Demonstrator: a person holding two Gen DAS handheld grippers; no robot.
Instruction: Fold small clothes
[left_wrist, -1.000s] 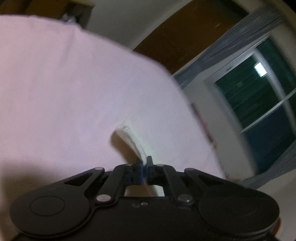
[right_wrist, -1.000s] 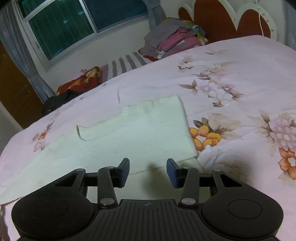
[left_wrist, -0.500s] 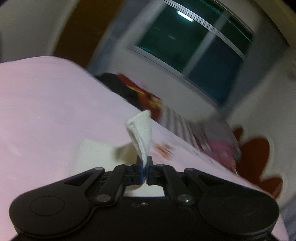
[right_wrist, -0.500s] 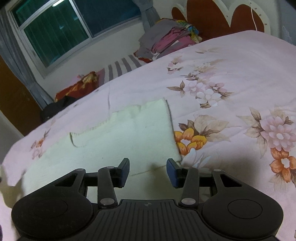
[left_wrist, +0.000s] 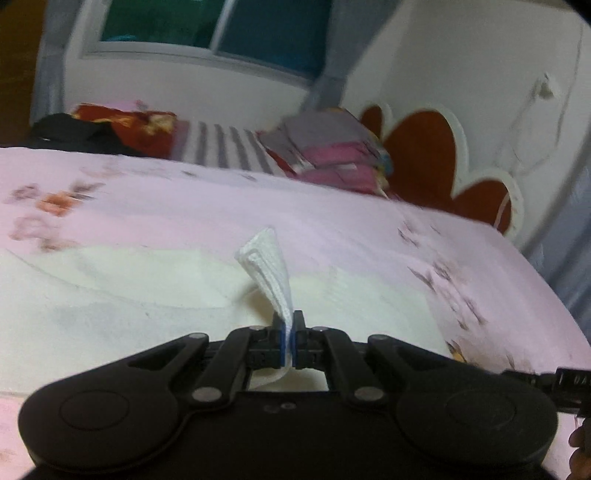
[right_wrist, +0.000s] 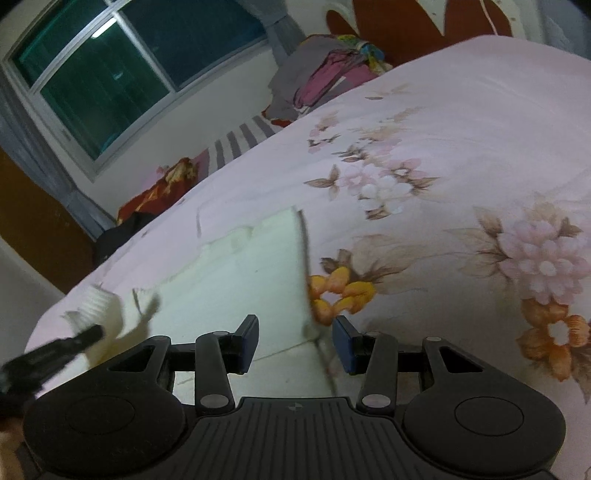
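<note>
The garment (right_wrist: 240, 280) is pale, ribbed knit cloth, its hem (left_wrist: 271, 266) coarsely woven. The bedsheet (right_wrist: 461, 129) is smooth printed cotton-like cloth. Both grippers' (right_wrist: 295, 341) bodies are matt black plastic with dull metal rivets.

Left wrist view: I look from just behind the left hand-held gripper (left_wrist: 288, 334), low and close over the bed (left_wrist: 184, 206), tilted down; the window (left_wrist: 207, 26) sits at 11 o'clock, the headboard (left_wrist: 424, 147) at 2 o'clock.
Right wrist view: I look from behind the right hand-held gripper (right_wrist: 295, 345), a little higher over the bed (right_wrist: 461, 129), rolled sideways; the window (right_wrist: 122, 74) at 10 o'clock, the headboard (right_wrist: 424, 22) at 1 o'clock.
Shared: both views take in the cream garment (left_wrist: 155, 288) (right_wrist: 240, 280), the clothes pile (left_wrist: 332, 147) (right_wrist: 325, 74) and the striped bedding (left_wrist: 225, 147) (right_wrist: 240, 140).
Cross-view: the left hand-held gripper (right_wrist: 98, 332) enters my right view at 8 o'clock, blurred.
</note>
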